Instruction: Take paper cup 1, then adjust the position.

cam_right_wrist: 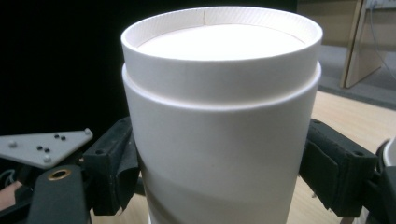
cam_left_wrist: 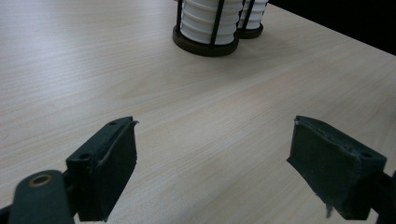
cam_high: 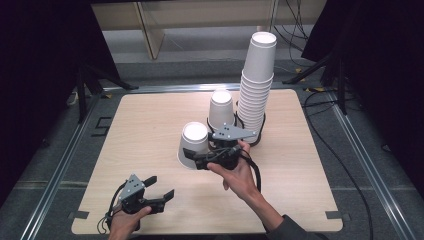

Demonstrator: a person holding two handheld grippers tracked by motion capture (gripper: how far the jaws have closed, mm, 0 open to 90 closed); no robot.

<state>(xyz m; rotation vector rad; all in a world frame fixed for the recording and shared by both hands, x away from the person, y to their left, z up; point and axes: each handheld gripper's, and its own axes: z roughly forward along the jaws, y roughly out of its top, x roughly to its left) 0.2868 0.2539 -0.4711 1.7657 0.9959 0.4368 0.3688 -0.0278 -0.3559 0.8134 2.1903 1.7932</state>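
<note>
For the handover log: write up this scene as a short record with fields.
Surface: wooden table
Right gripper: shut on the upside-down paper cup, jaws on its two sides
Left gripper: open, nothing between the jaws, near the table's front edge
Behind the held cup: single upside-down cup
Beside it: tall cup stack in a black wire holder
</note>
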